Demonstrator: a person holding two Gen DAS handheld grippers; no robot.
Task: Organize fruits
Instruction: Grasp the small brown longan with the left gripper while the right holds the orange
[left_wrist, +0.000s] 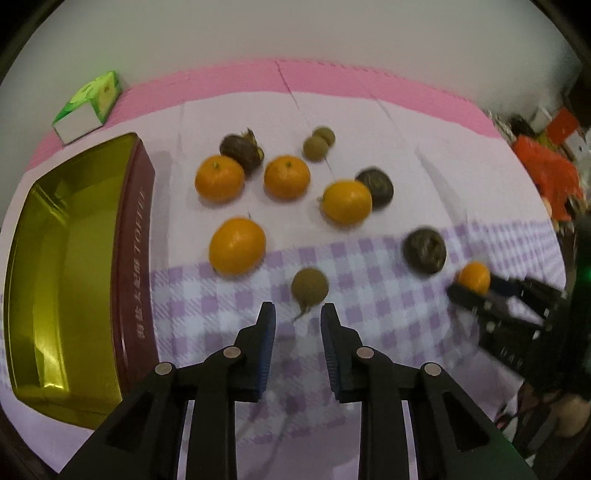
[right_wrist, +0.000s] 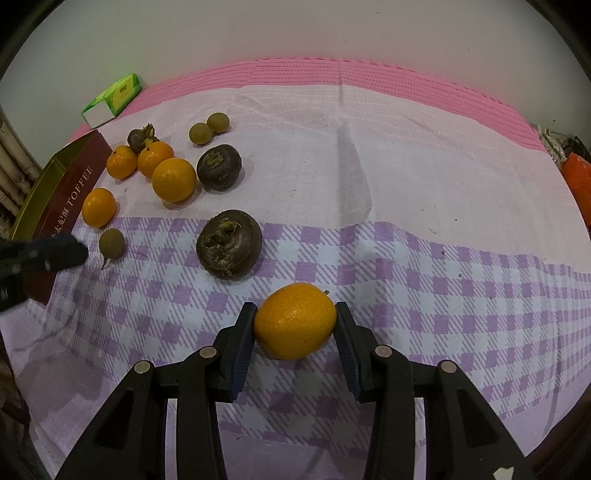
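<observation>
My right gripper is shut on an orange kumquat, both pads against its sides, just above the checked cloth; it also shows in the left wrist view. My left gripper is open and empty, just short of a small brown longan, which also shows in the right wrist view. Several oranges, dark water chestnuts and two more longans lie on the cloth. An open gold-lined toffee tin stands at the left.
A green and white carton lies at the back left on the pink mat. Red and orange clutter sits past the table's right edge. A pale wall runs behind the table.
</observation>
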